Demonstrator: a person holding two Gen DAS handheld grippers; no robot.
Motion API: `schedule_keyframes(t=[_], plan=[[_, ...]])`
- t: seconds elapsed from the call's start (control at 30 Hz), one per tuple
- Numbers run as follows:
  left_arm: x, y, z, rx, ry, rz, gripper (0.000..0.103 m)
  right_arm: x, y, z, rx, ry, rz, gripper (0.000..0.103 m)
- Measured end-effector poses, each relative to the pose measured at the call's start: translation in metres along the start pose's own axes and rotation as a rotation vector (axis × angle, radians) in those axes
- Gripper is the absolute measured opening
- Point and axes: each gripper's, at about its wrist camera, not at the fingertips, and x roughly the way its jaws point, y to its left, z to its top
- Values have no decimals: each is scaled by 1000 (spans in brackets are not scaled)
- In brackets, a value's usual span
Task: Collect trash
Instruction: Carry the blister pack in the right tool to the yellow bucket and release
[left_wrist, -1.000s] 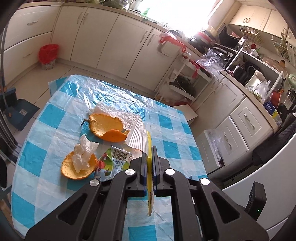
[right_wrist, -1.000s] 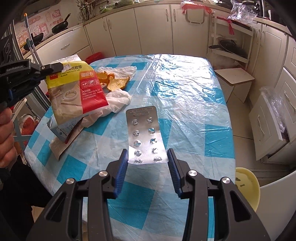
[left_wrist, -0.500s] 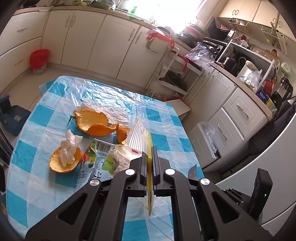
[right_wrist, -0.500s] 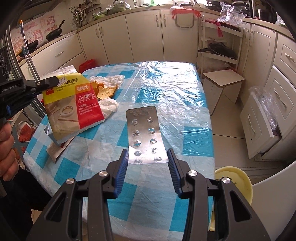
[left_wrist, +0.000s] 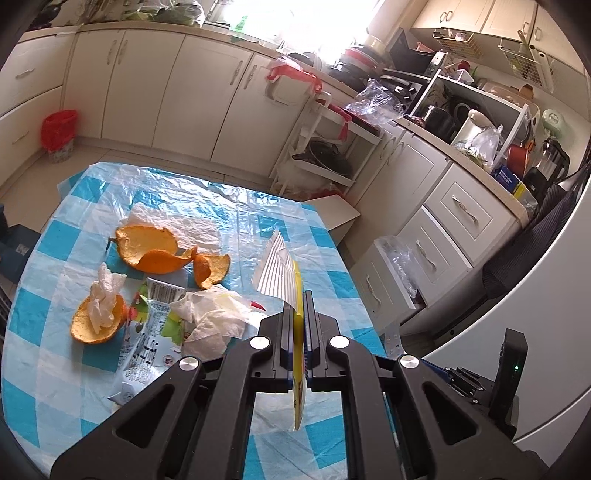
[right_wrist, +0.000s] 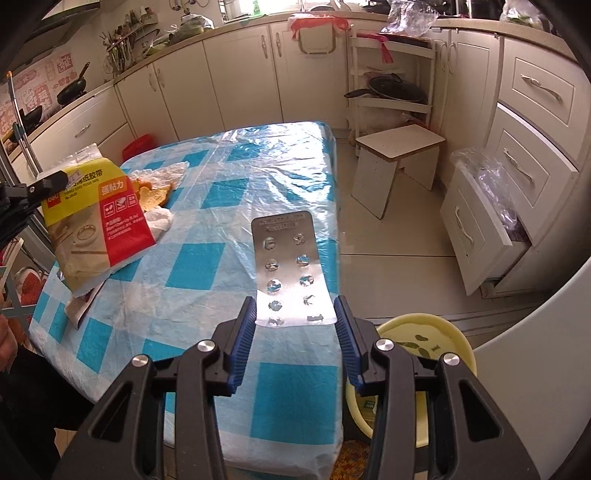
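My left gripper (left_wrist: 298, 314) is shut on a yellow and red tape wrapper (left_wrist: 297, 332), seen edge-on here and face-on in the right wrist view (right_wrist: 96, 218), held above the table. My right gripper (right_wrist: 295, 317) is shut on a silver empty pill blister pack (right_wrist: 290, 262), held above the table's edge. On the blue checked tablecloth (left_wrist: 48, 240) lie orange peels (left_wrist: 155, 251), crumpled tissues (left_wrist: 214, 317) and a flattened drink carton (left_wrist: 151, 332). A yellow bin (right_wrist: 424, 347) stands on the floor below my right gripper.
A white stool (right_wrist: 399, 162) stands beyond the table's end. White drawers (right_wrist: 491, 221) with a plastic bag hang open at the right. A red bin (left_wrist: 59, 129) stands by the far cabinets. A wire shelf with pans (left_wrist: 325, 155) is beside them.
Both grippers have drawn back toward the table's near end with their loads. The yellow bin has come further into the right wrist view. More tissue and carton show in the left wrist view.
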Motion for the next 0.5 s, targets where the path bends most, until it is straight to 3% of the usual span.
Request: schedule_keyframes(t=[0.27,0.5], plan=[[7,-47,-8,29,26,-72,4,4,-42,-13,79,37,-78,43],[20,-99,-26,54,64,-149,4,26,-84,-35,169,133,-145,43]])
